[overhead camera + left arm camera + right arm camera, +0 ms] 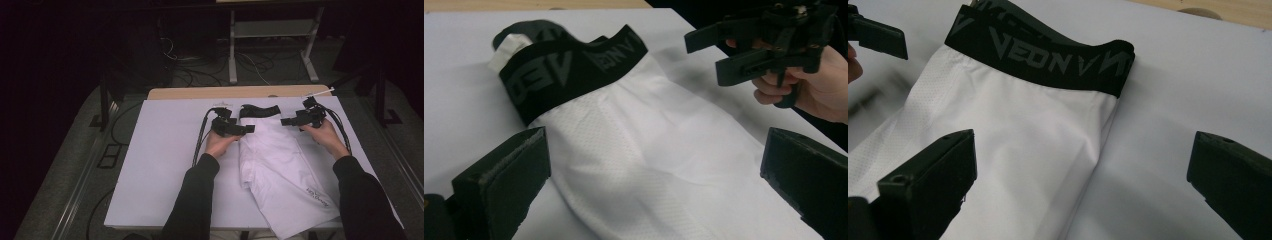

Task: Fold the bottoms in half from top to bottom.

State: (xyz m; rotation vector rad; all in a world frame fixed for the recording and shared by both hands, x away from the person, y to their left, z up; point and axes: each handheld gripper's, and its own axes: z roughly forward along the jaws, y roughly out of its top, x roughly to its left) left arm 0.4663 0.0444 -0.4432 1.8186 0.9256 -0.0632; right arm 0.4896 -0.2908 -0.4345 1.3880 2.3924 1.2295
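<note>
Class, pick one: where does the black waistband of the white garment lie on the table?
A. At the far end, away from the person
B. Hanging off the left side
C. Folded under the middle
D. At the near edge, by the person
A: in the high view the black waistband lies at the garment's far end, between the left hand-held gripper and the right hand-held gripper.

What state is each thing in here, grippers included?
White shorts: folded lengthwise, lying flat on the table.
Black waistband: at the far end, partly curled up.
Left gripper: open, at the shorts' left edge, holding nothing.
Right gripper: open, near the waistband's right side, holding nothing.
</note>
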